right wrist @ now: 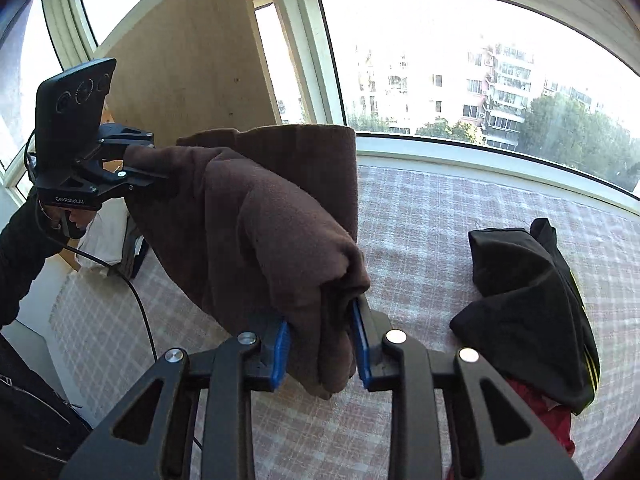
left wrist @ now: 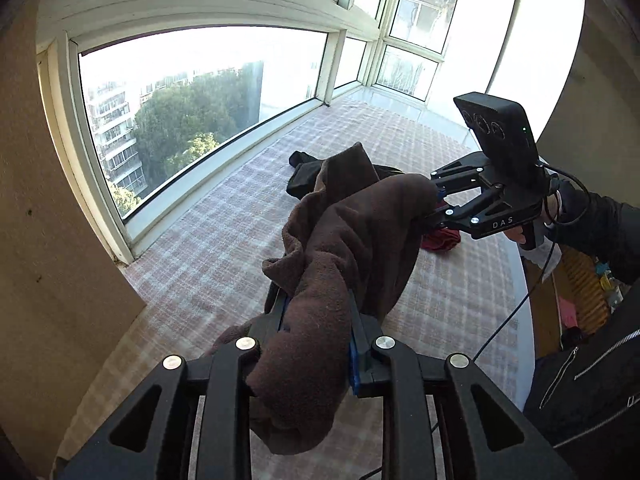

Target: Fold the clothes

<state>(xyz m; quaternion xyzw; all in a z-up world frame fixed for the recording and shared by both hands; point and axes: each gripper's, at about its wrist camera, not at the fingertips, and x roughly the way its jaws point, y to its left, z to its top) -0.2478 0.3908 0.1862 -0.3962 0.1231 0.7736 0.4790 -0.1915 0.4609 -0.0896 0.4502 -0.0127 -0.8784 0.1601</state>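
Observation:
A brown fleece garment [left wrist: 352, 224] hangs bunched in the air above the plaid-covered surface [left wrist: 224, 232], stretched between both grippers. In the left wrist view my left gripper [left wrist: 316, 320] is shut on one bunched end, its blue pads pressing the cloth. My right gripper [left wrist: 434, 200] bites the other end at the right, held by a hand in a black sleeve. In the right wrist view the right gripper [right wrist: 322, 344] clamps a thick fold of the brown garment [right wrist: 260, 220], and the left gripper [right wrist: 144, 160] grips it at the upper left.
A black garment with yellow stripes [right wrist: 528, 292] lies crumpled on the plaid cover [right wrist: 420, 240], with a red garment [right wrist: 544, 412] partly under it. Large windows [left wrist: 192, 112] border the far edge. A wooden board [right wrist: 192, 72] stands at one end.

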